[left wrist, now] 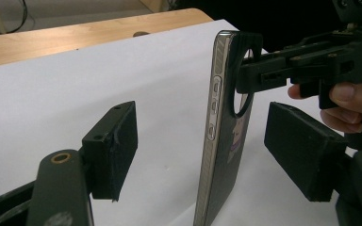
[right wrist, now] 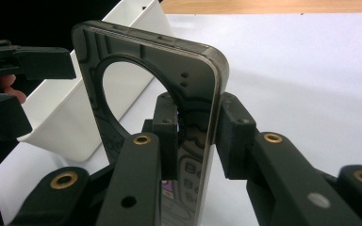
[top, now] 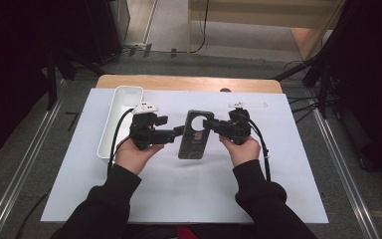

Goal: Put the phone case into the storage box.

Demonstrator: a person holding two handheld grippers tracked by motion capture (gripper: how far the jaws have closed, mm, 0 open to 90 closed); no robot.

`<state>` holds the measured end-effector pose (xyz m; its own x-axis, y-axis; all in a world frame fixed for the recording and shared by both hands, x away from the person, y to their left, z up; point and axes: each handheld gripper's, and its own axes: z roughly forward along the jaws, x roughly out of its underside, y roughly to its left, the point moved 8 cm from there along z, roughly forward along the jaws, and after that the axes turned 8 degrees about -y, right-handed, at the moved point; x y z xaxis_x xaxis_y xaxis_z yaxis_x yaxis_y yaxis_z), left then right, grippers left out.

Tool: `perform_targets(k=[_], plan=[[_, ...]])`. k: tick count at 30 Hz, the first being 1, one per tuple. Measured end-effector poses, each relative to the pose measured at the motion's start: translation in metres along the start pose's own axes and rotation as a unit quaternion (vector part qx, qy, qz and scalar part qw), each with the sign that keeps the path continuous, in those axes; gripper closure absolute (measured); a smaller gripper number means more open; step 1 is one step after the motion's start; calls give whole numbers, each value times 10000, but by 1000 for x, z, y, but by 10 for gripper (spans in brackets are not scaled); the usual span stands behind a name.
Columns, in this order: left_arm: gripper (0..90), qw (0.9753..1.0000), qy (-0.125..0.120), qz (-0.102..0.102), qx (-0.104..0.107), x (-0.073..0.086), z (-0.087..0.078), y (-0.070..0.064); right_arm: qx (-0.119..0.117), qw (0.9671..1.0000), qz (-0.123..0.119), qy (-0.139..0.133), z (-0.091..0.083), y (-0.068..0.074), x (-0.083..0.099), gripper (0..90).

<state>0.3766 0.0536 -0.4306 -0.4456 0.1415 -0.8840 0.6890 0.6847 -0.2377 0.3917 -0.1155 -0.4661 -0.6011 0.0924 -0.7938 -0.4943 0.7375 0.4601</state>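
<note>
Dark, glossy phone case with a large round cut-out near its top (top: 196, 134), held upright on its long edge over the middle of the white-covered desk (top: 189, 199). Right hand-held gripper (top: 214, 126) clamped on the case's upper end, one pad on each face just beside the round opening; seen close in the right gripper view (right wrist: 188, 136), case (right wrist: 160, 94) pinched between both pads. Left hand-held gripper (top: 179, 132) spread wide, pads to either side of the case and apart from it; in the left gripper view (left wrist: 212, 155) case edge with three side-button cut-outs (left wrist: 217, 141) standing between the two pads, untouched. Long white plastic tray (top: 119, 119) on the desk just left of the left hand (top: 132, 154). Bare wooden desk edge (top: 189, 82) along the far side.
</note>
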Motion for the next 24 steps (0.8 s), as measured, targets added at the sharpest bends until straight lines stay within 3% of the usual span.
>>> perform_targets(k=[9,11,24], plan=[[262,9999,12,4,-136,0,1,6,119,9999,18,52,13,2,-5,711],[262,9995,3,108,-290,0,1,9,153,9999,14,47,15,3,-6,711],[280,9983,-18,103,-572,-1,3,15,321,9994,111,-10,28,10,-9,710]])
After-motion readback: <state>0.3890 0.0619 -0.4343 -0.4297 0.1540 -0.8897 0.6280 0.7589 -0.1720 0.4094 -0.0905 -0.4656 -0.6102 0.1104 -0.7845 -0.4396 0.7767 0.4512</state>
